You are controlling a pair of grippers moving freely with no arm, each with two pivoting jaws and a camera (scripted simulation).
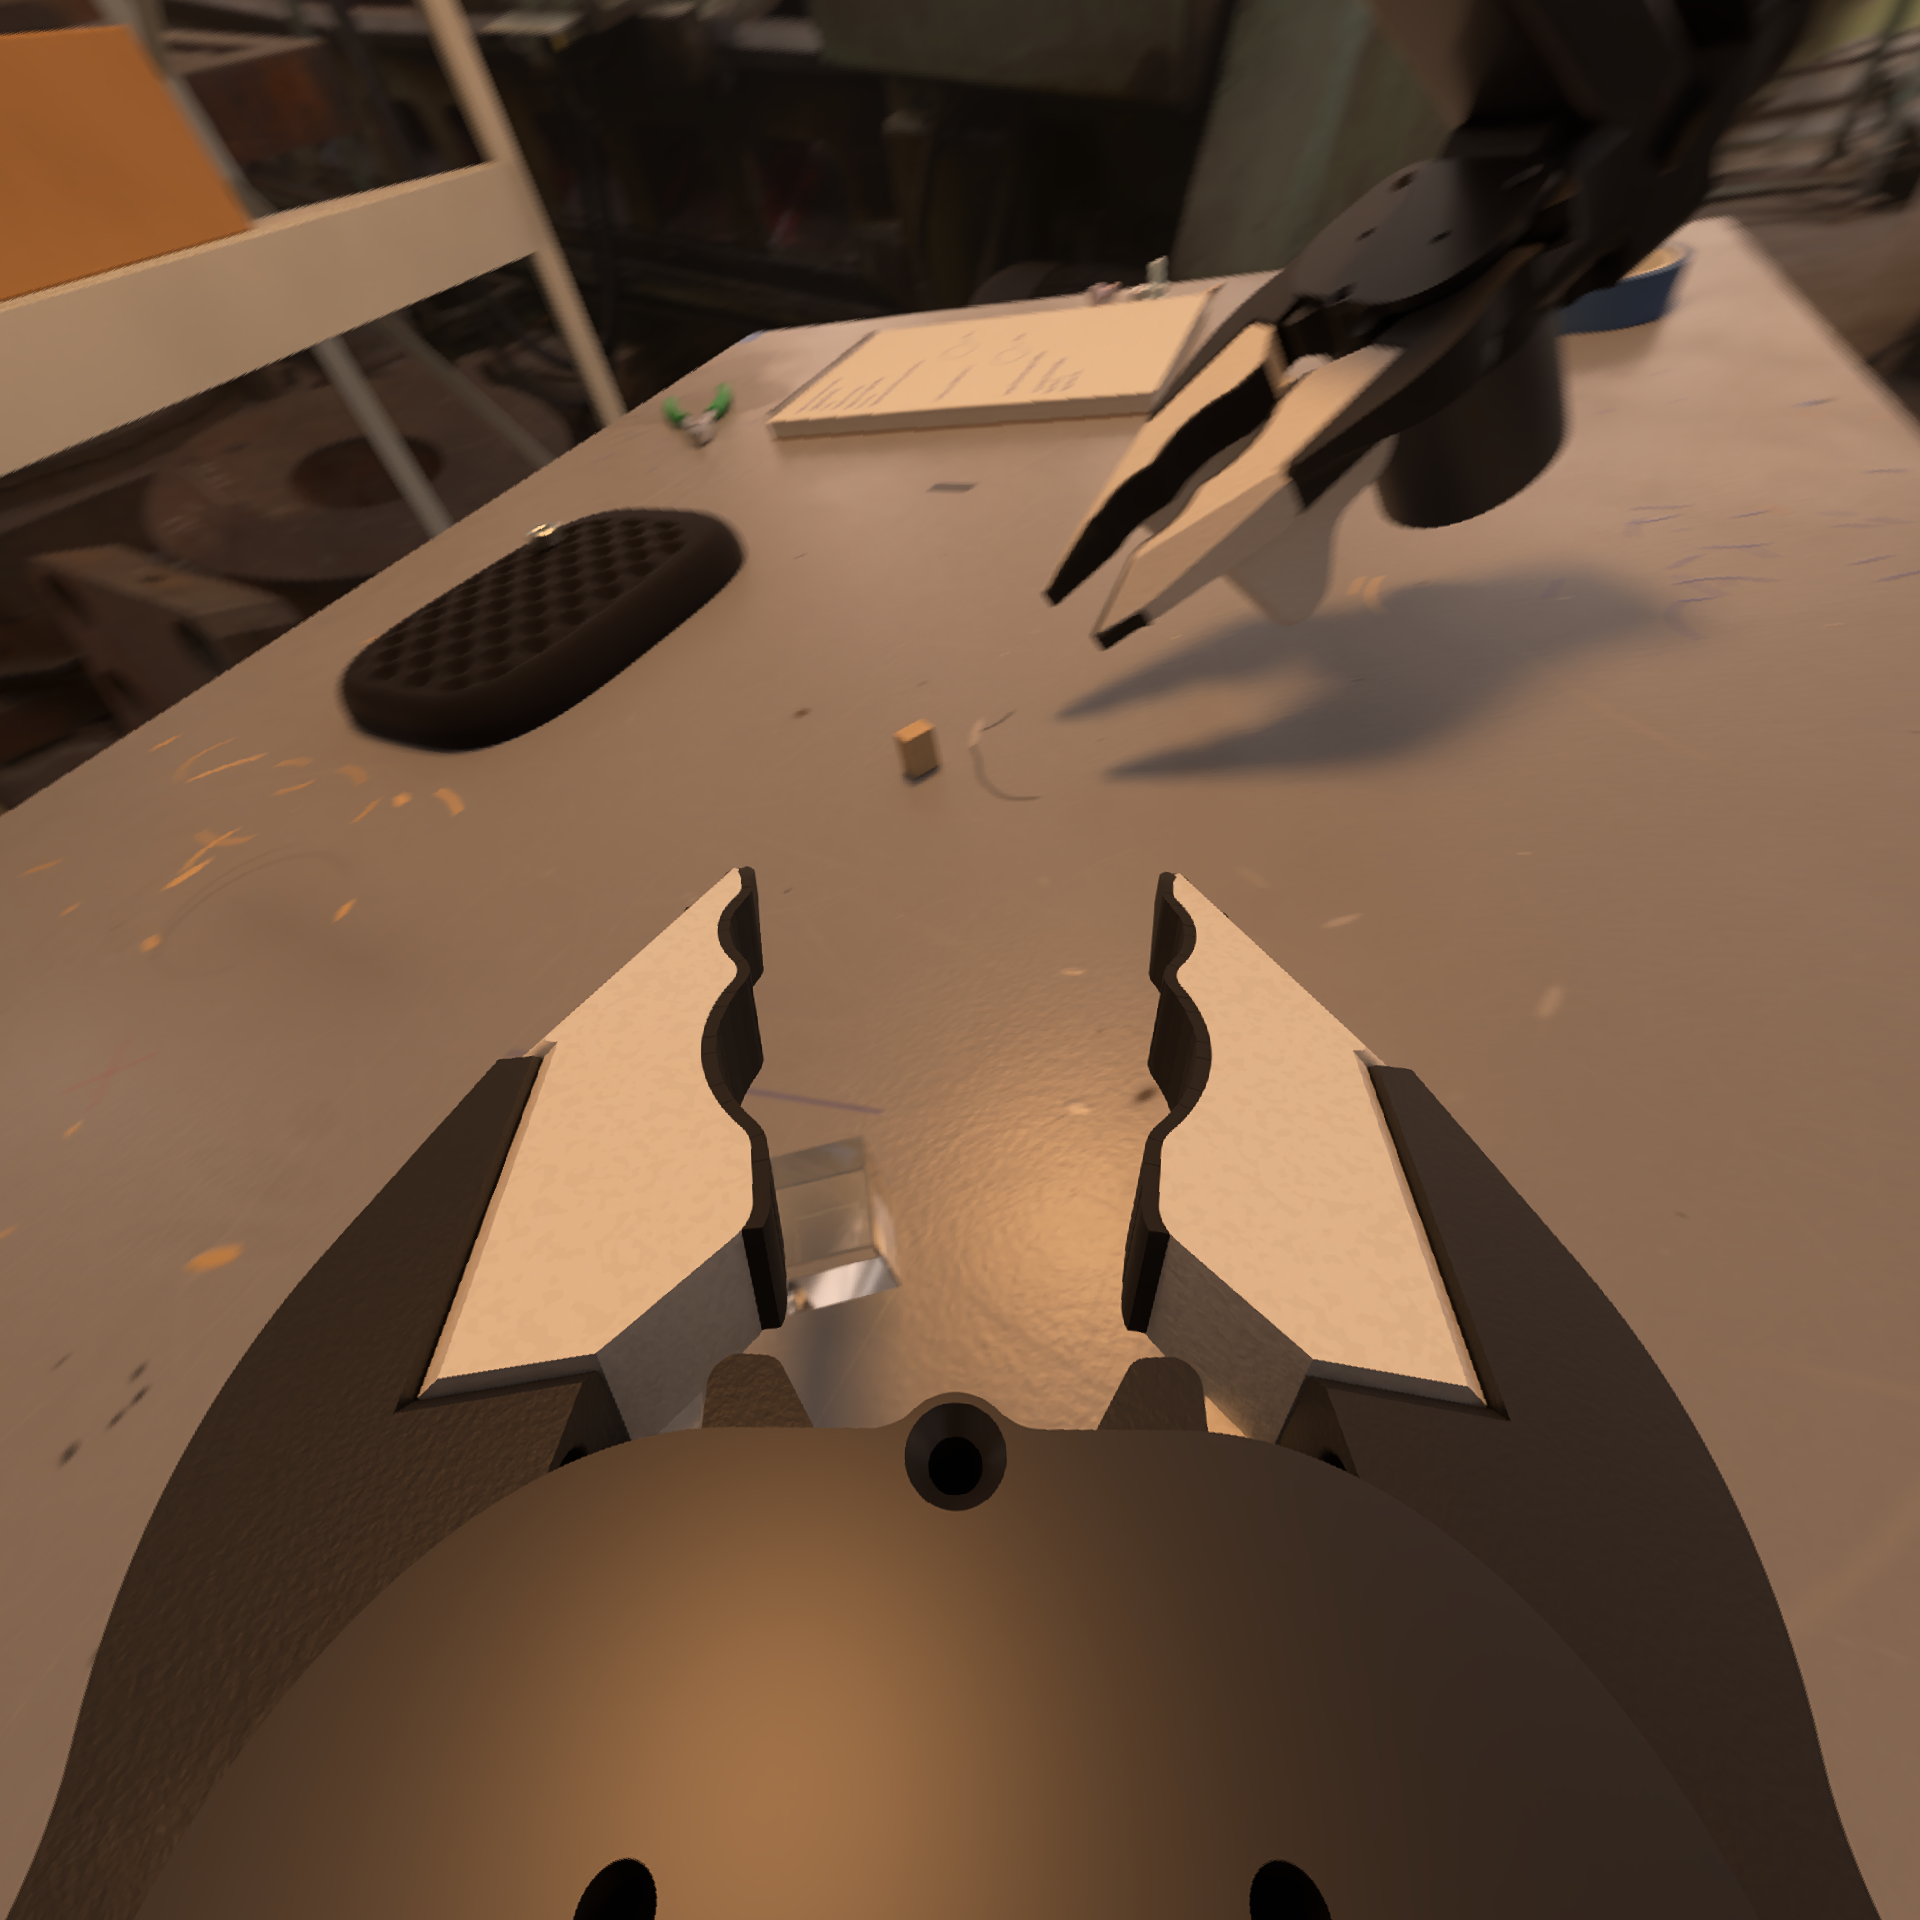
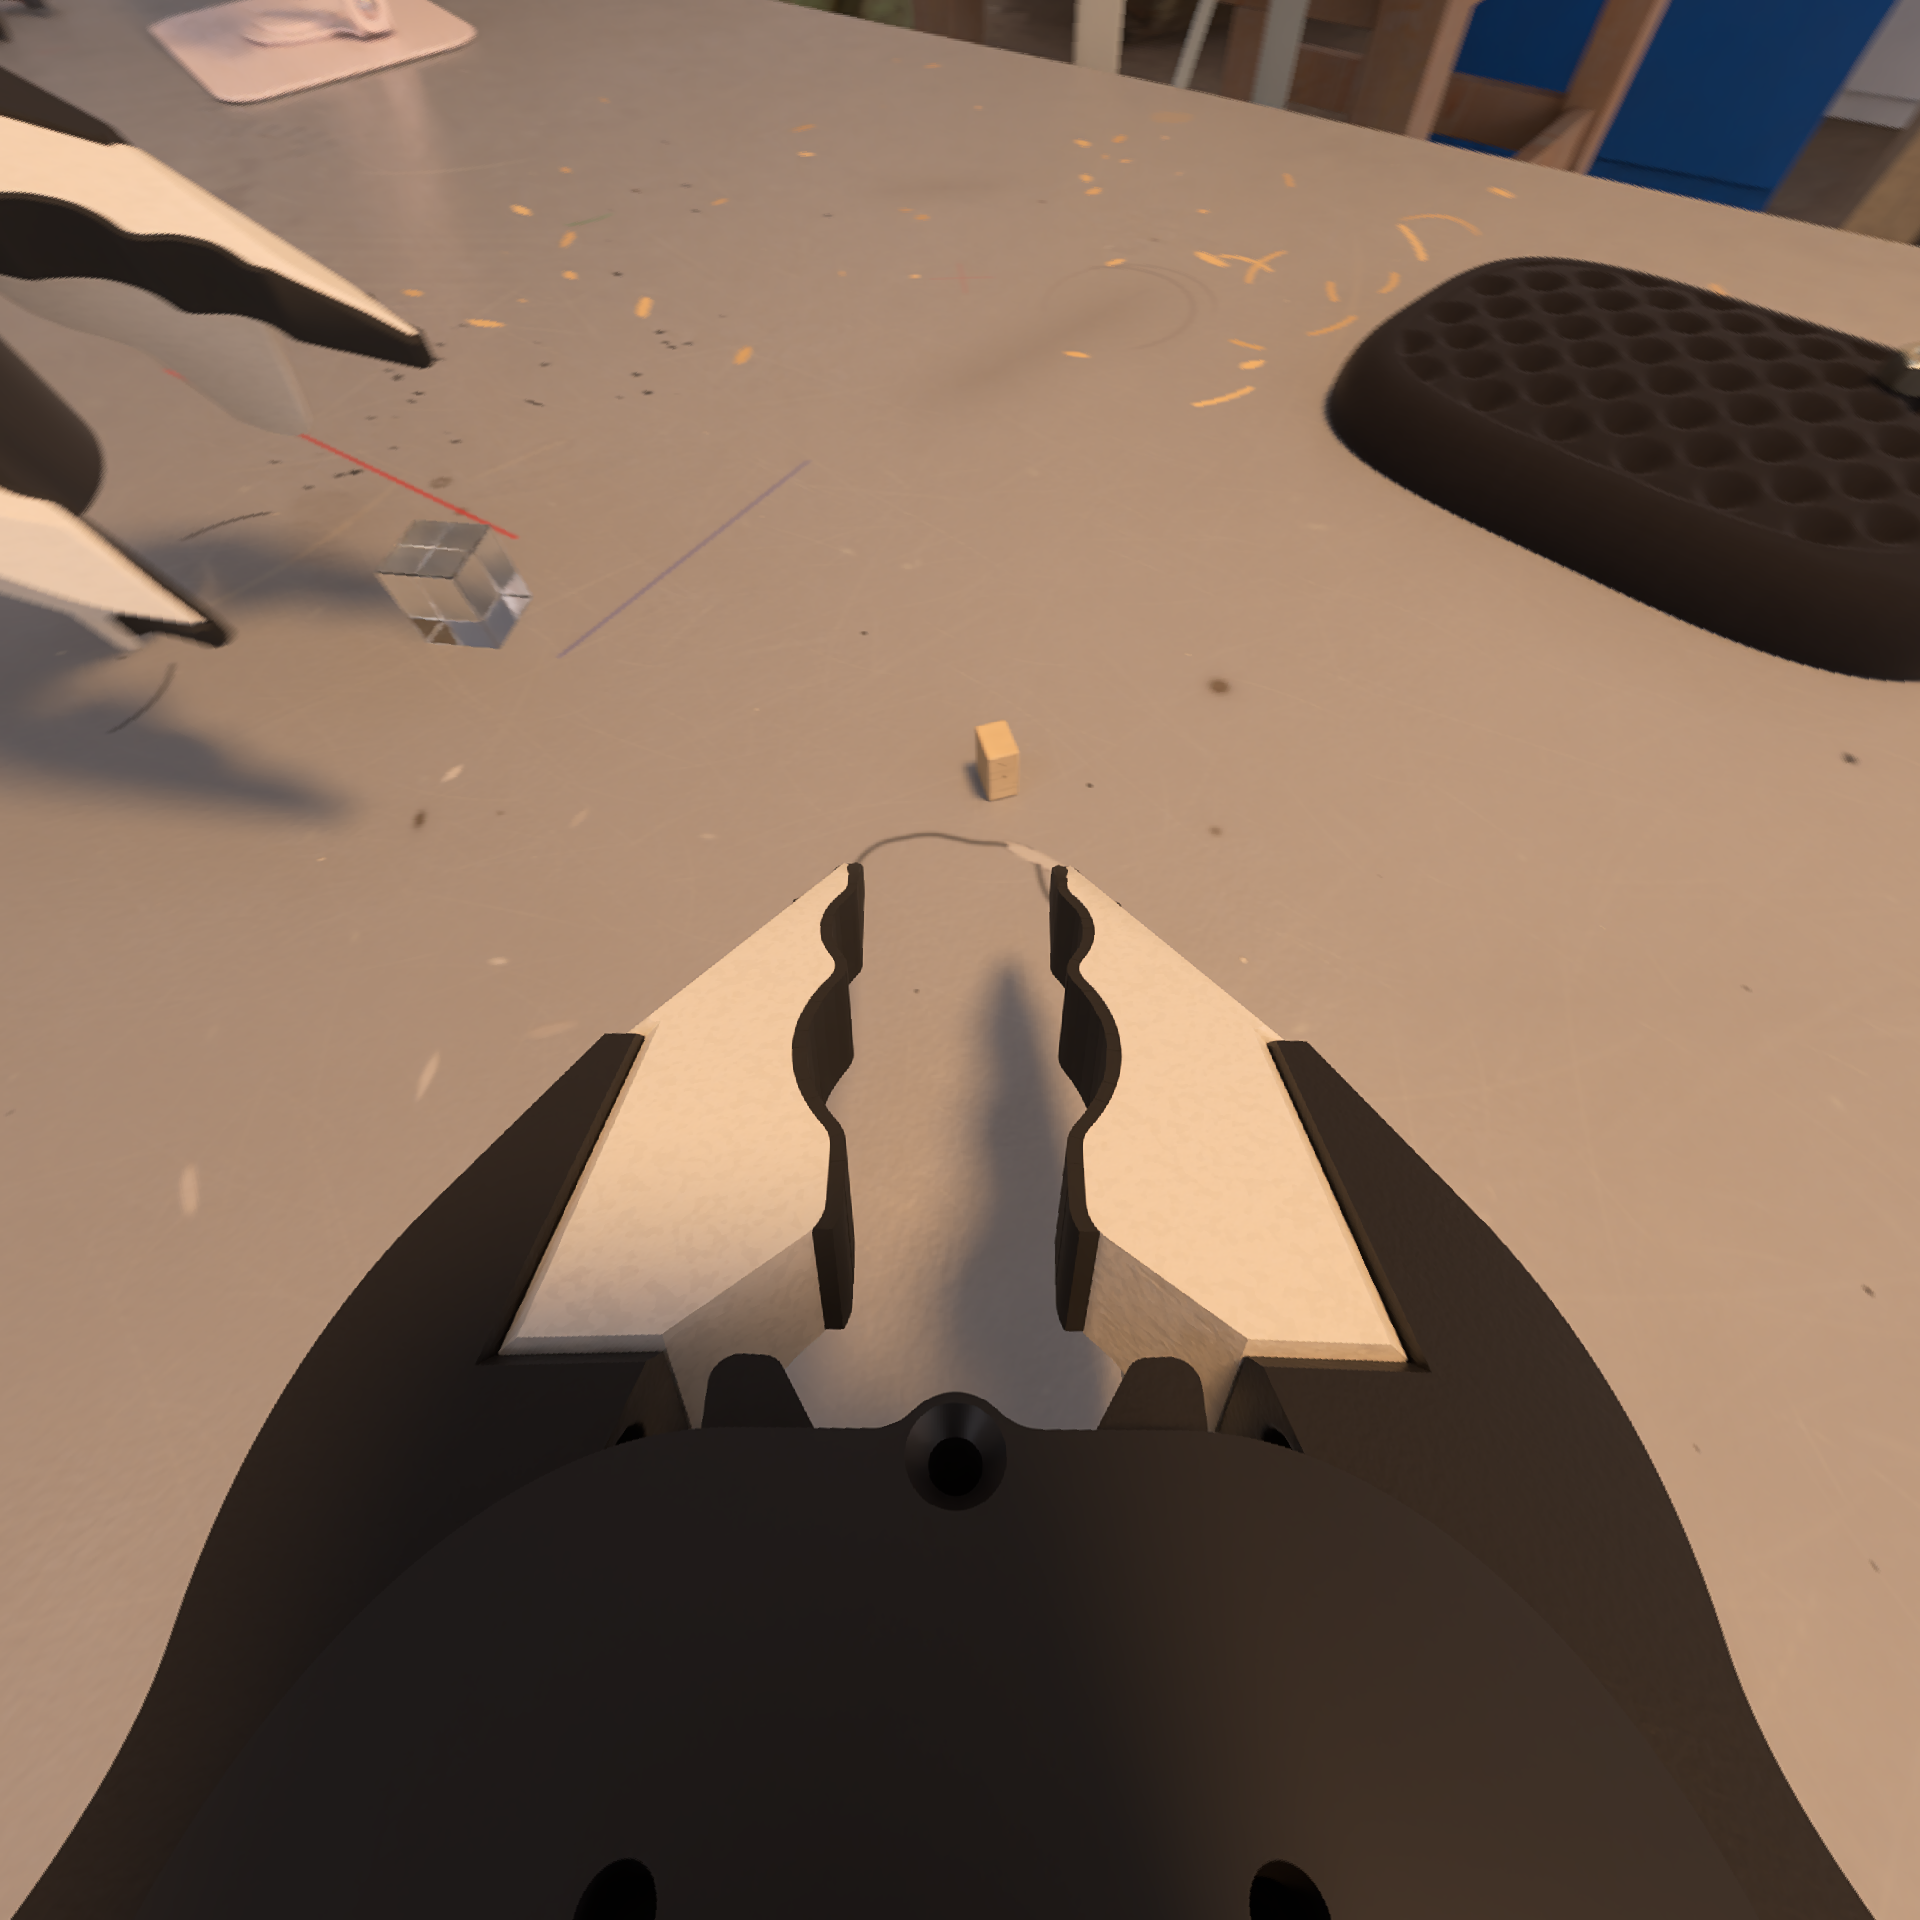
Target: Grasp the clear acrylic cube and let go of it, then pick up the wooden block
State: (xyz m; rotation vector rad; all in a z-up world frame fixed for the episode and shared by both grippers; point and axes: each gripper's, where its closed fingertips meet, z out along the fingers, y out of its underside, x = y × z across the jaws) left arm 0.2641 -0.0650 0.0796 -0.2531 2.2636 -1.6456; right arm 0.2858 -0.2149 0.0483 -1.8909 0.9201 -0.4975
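Note:
The clear acrylic cube (image 1: 831,1226) lies on the grey table, free of any grip. In the left wrist view it shows low between my left gripper's (image 1: 956,878) wide-open fingers, close to the left finger. In the right wrist view the cube (image 2: 457,584) sits just past the left gripper's (image 2: 317,494) fingertips. The small wooden block (image 2: 997,761) stands upright just ahead of my right gripper (image 2: 956,871), which is partly open and empty. The block (image 1: 916,748) also shows in the left wrist view, with the right gripper (image 1: 1081,618) hovering beyond it.
A black honeycomb mat (image 1: 540,623) (image 2: 1662,457) lies near the table edge. A white board (image 1: 987,379), a green-handled tool (image 1: 698,410) and a blue item (image 1: 1621,296) sit at the far end. A white pad (image 2: 312,42) lies behind the left gripper. A white shelf frame (image 1: 260,270) stands off the table.

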